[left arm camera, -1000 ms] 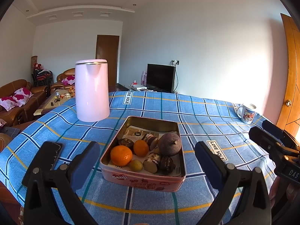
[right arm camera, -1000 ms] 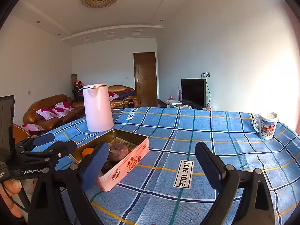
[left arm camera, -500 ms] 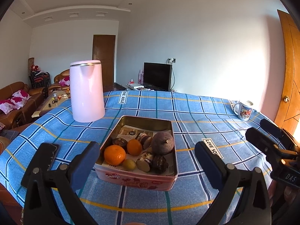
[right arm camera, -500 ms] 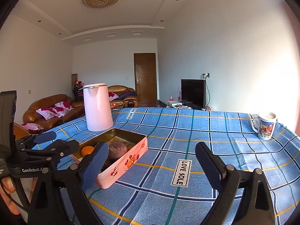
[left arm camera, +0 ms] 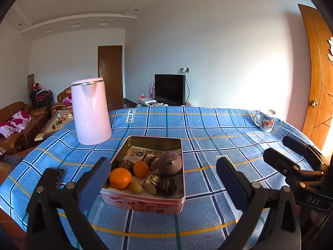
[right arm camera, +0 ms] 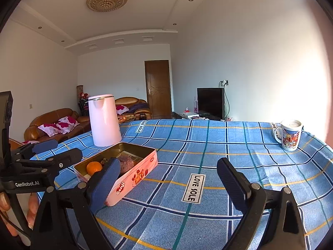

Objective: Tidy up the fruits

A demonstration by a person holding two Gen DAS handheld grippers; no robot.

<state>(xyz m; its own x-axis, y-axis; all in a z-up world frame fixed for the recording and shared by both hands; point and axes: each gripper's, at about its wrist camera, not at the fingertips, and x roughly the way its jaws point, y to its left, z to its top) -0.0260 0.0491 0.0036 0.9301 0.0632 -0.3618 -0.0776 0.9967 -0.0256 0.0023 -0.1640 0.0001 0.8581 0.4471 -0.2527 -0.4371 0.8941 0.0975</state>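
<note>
A pink tin (left arm camera: 145,203) on the blue checked tablecloth holds two oranges (left arm camera: 120,177), a small green fruit (left arm camera: 135,187), a large purple-brown fruit (left arm camera: 169,164) and several dark wrapped snacks. My left gripper (left arm camera: 163,179) is open and empty, raised in front of the tin with its fingers either side of it. My right gripper (right arm camera: 168,179) is open and empty over bare cloth to the right of the tin (right arm camera: 133,177). It also shows at the right edge of the left wrist view (left arm camera: 291,158). An orange (right arm camera: 94,167) shows in the right wrist view.
A tall pink kettle (left arm camera: 90,111) stands behind the tin at the left. A printed mug (left arm camera: 265,120) stands at the far right of the table. A dark phone (left arm camera: 54,176) lies at the left near the table's edge. Sofas and a TV are beyond.
Both grippers have drawn back and tilted up a little, so the tin and kettle sit lower and smaller in view. Both jaws stay open. Nothing on the table has moved.
</note>
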